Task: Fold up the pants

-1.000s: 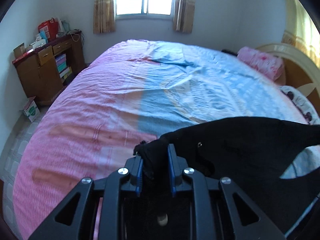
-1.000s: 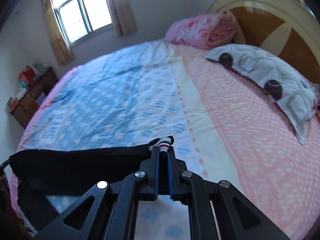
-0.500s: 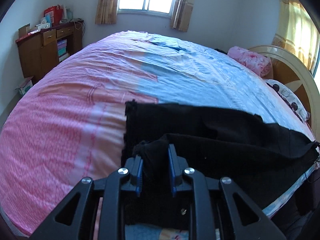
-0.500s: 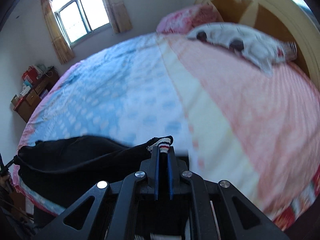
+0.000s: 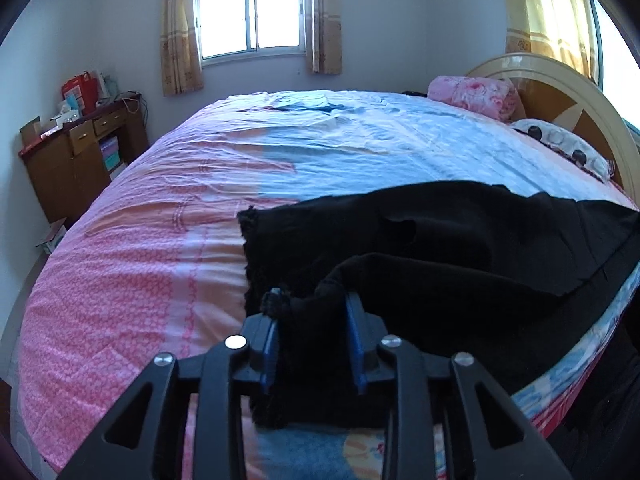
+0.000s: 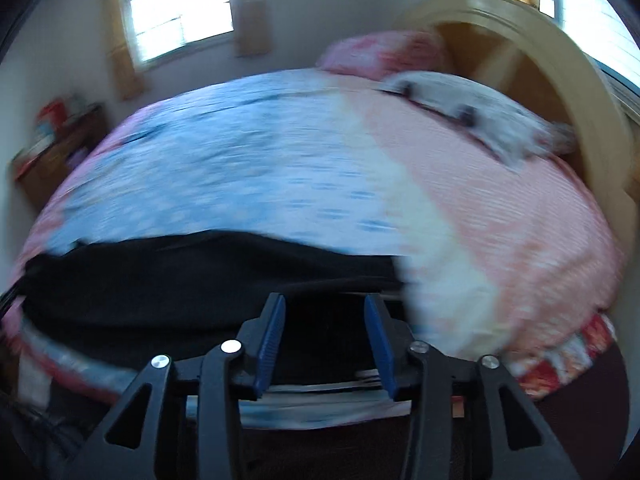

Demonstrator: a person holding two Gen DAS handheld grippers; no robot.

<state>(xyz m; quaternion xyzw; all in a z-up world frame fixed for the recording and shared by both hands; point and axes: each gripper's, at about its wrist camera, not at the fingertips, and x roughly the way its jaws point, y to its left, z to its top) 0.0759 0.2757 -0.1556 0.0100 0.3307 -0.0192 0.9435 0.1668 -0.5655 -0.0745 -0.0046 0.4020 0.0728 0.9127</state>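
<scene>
The black pants [image 5: 440,240] lie spread across the near edge of the bed [image 5: 140,260], folded over once. They also show in the blurred right wrist view [image 6: 180,280]. My left gripper [image 5: 312,312] has its jaws parted, with a bunched black end of the pants still lying between the blue pads [image 5: 354,320]. My right gripper [image 6: 324,320] is open and empty, just above the pants' right end at the bed's edge.
A pink folded quilt [image 5: 472,94] and a white pillow [image 5: 560,148] lie by the wooden headboard [image 5: 560,92] at the right. A wooden desk [image 5: 76,152] with clutter stands left of the bed. A window [image 5: 250,10] is in the far wall.
Both grippers lowered the pants onto the bed and opened. The right gripper let go of the striped end and is moving, blurring its view. The left jaws widened around the cloth.
</scene>
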